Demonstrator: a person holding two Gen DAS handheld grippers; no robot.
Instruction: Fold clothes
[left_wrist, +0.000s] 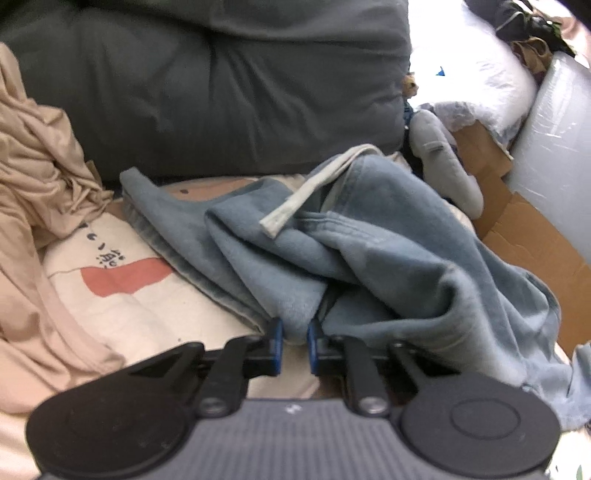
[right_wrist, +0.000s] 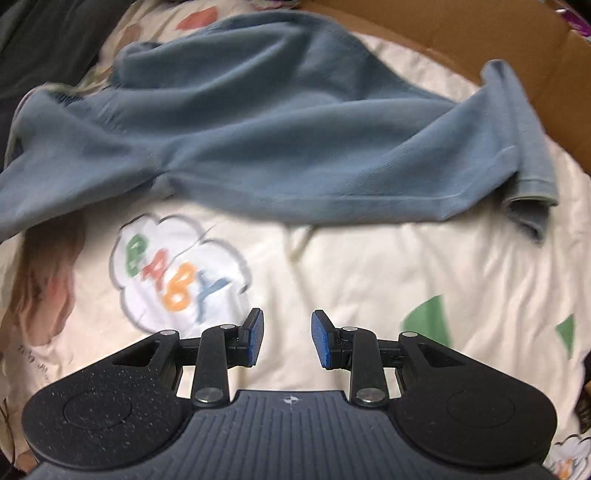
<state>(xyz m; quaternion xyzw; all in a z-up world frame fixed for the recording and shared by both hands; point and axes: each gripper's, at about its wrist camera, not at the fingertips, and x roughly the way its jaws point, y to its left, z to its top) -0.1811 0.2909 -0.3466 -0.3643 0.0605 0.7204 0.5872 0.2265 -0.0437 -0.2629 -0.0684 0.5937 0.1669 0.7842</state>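
Note:
A blue-grey garment (left_wrist: 369, 243) lies crumpled on a cream printed bedsheet (left_wrist: 122, 306), with a pale drawstring (left_wrist: 306, 188) across its top. My left gripper (left_wrist: 294, 341) is shut on a fold of this garment's near edge, the cloth pinched between its blue pads. In the right wrist view the same blue-grey garment (right_wrist: 266, 140) spreads across the sheet (right_wrist: 369, 277), a cuffed end (right_wrist: 528, 210) at the right. My right gripper (right_wrist: 288, 338) hangs open above bare sheet, short of the garment's near edge, with nothing between its fingers.
A beige garment (left_wrist: 40, 206) is heaped at the left. A dark grey cushion (left_wrist: 221, 85) runs along the back. Brown cardboard (left_wrist: 528, 236) and white plastic-wrapped bundles (left_wrist: 491, 85) stand at the right. The sheet carries a "BABY" cloud print (right_wrist: 177, 273).

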